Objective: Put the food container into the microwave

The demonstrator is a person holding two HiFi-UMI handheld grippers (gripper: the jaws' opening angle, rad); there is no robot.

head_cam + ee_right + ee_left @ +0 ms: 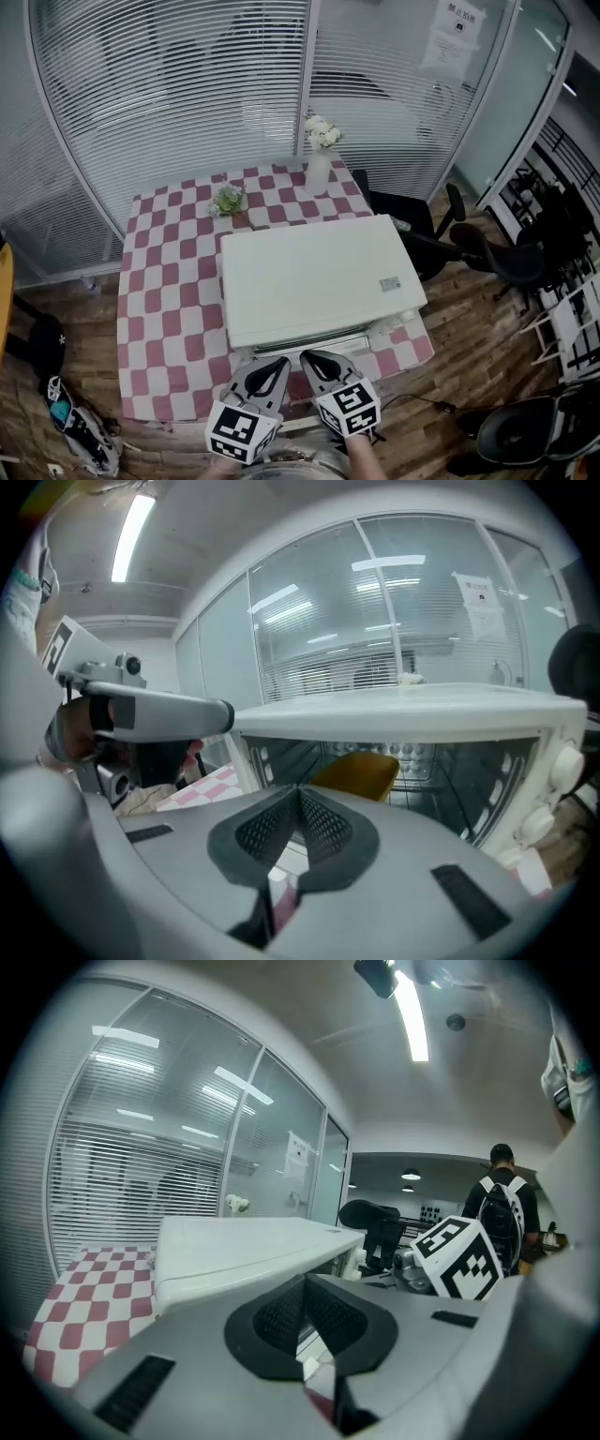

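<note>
A white microwave [309, 277] stands on a table with a red-and-white checked cloth [159, 281]. Its door looks closed. In the right gripper view a yellow object [361, 772] shows behind the door glass of the microwave [422, 705]; I cannot tell whether it is the food container. Both grippers hover side by side just in front of the microwave's front edge. My left gripper [272, 364] [305, 1283] is shut and empty. The right gripper [314, 358] [298, 794] is also shut with nothing in it.
A vase of white flowers [319, 159] and a small plant [228, 200] stand behind the microwave. Office chairs [506, 253] are at the right, bags [75, 422] lie on the floor at the left. A person with a backpack [502, 1208] stands further off.
</note>
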